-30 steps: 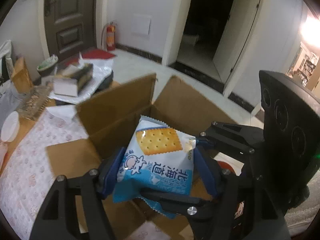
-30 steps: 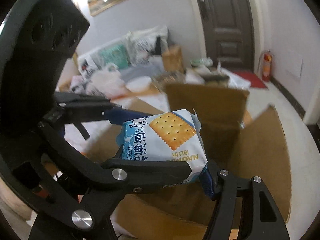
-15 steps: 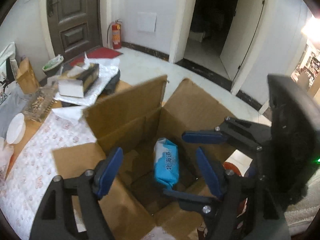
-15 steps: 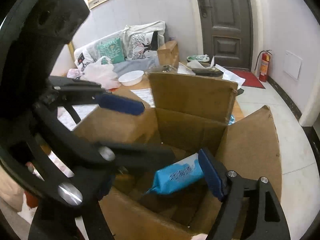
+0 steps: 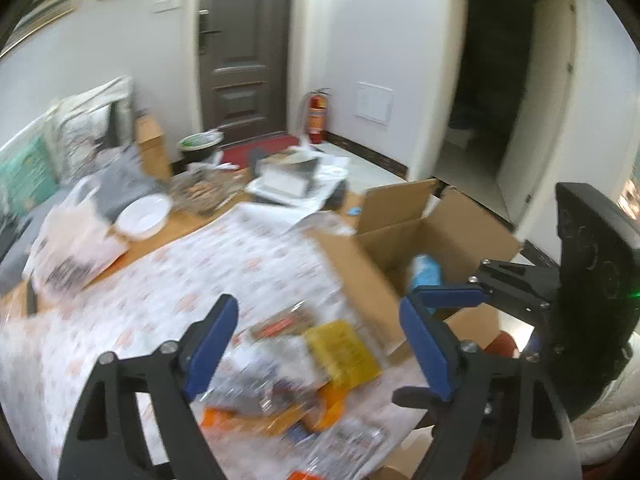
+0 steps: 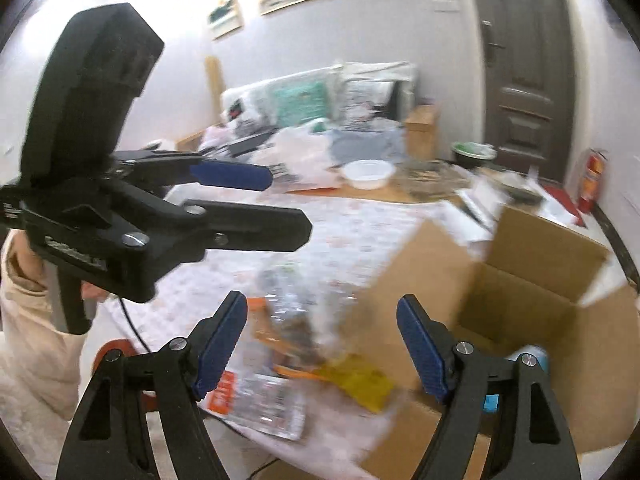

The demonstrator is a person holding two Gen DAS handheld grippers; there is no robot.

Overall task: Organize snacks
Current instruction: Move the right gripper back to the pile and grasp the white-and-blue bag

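Observation:
The open cardboard box stands at the table's right end, with the blue cracker pack lying inside it. My left gripper hovers over a blurred pile of snacks that includes a yellow pack. Its jaws are opening and nothing is between them. My right gripper is open and empty above the same snack pile, with the yellow pack below it. In this view the box is to the right, and the blue pack shows behind the right finger.
A patterned cloth covers the table. At its far end are a white bowl, a tray of small things, a tissue box on papers and bags. A person's pale sleeve is at the left.
Both grippers let go of the blue cracker pack, which dropped into the box. Both then swung left, away from the box, to above the snack pile, with their jaws wider.

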